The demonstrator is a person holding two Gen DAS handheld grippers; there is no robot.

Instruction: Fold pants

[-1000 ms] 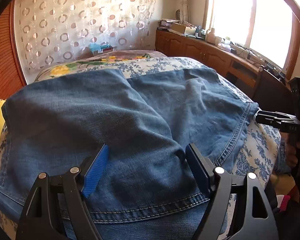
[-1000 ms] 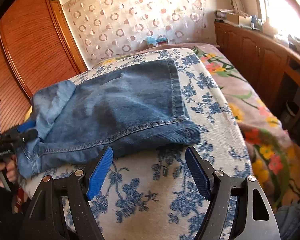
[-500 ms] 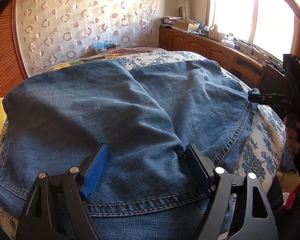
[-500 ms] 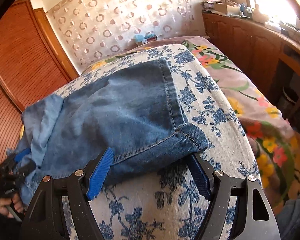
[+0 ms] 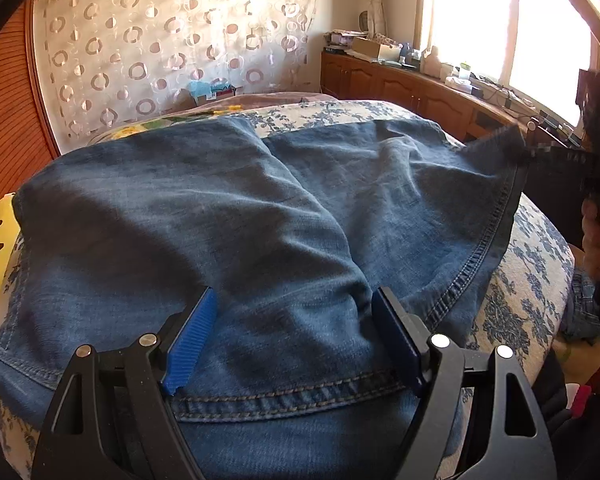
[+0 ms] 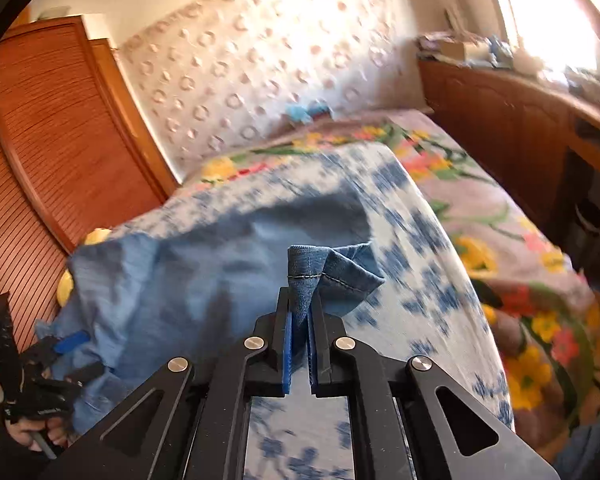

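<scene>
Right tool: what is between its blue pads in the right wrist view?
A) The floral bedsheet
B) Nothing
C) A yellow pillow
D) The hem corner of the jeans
D: the right tool is shut on the stitched hem corner of the jeans.

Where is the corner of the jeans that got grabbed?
In the right wrist view the jeans' hem corner sits mid-frame, pinched in the right gripper above the blue-flowered cover.

A home bedroom: a bed (image 5: 532,264) under floral covers, a slatted wooden wardrobe (image 6: 44,128) at left, a patterned curtain (image 5: 172,48) behind, cluttered cabinets (image 5: 400,84) below a sunny window (image 5: 480,12).
</scene>
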